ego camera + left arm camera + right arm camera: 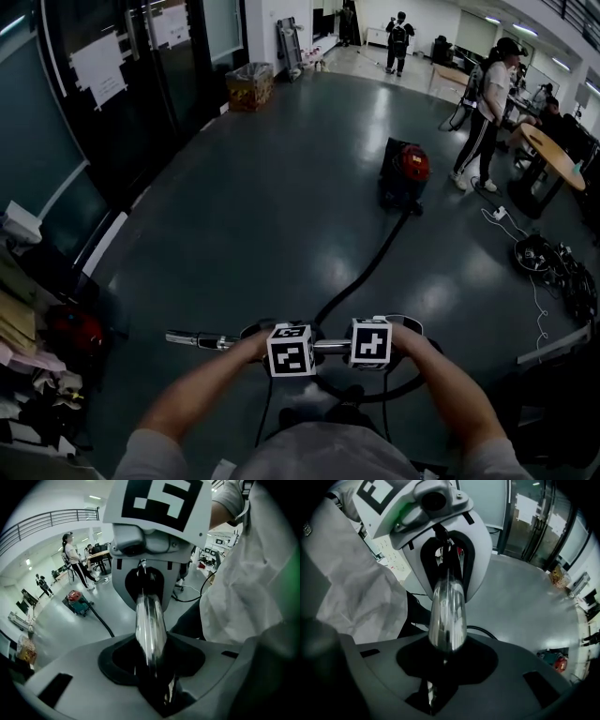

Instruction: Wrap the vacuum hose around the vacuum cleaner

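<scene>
Gripping the chrome wand (202,339) crosswise, 9 to 3 o'clock, in left tongs (289,351) and right tongs (370,343) side by side, with the hose (370,267) trailing toward 1 o'clock to the vacuum cleaner (404,174) well apart on the floor (262,216), nearer the right tongs

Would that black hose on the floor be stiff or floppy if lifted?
Probably floppy: the black hose lies in a loose curve. Its metal tube end looks rigid. Pulling may tug the red vacuum cleaner it joins.
</scene>
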A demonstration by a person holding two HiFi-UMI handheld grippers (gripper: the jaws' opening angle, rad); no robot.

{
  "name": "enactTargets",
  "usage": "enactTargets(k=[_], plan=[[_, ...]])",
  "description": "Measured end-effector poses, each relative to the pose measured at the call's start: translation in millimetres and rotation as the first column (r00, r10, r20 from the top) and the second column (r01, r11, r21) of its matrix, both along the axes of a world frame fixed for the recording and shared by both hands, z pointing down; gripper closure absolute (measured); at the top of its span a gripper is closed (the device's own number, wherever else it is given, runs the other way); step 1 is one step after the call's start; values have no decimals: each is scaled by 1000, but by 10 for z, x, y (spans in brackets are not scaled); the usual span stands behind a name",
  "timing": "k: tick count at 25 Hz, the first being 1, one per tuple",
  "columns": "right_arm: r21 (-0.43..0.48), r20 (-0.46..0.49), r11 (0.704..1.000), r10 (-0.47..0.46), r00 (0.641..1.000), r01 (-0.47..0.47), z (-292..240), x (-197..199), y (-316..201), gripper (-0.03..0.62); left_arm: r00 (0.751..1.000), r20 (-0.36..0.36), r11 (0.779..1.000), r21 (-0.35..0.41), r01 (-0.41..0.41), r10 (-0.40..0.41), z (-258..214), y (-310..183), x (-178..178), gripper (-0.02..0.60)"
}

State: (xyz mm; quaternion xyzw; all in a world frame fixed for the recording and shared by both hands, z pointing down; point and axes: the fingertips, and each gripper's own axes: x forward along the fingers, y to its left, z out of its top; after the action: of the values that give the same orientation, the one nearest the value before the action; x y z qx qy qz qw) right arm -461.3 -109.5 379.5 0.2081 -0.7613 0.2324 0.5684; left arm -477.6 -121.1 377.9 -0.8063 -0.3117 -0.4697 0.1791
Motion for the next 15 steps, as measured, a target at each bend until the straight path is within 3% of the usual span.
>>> enactTargets(k=[6,8,10,15], plan=[[136,-55,990,-17,998,24,31,281,-56,484,999,0,999,-14,44,-44,77,17,254,422],[193,-72,981,34,997,-19,37,449,-85,465,998,18,998,-30,63,-62,112,32,368,422],[242,-76,968,93,993,-72,8,634,-146,408,997,28,997,-28,76,-75,105,5,498,422],[340,-126,934,158,979,-107,-194,1149,-116,376,997,34,997,-19,76,-75,0,26,942,422]])
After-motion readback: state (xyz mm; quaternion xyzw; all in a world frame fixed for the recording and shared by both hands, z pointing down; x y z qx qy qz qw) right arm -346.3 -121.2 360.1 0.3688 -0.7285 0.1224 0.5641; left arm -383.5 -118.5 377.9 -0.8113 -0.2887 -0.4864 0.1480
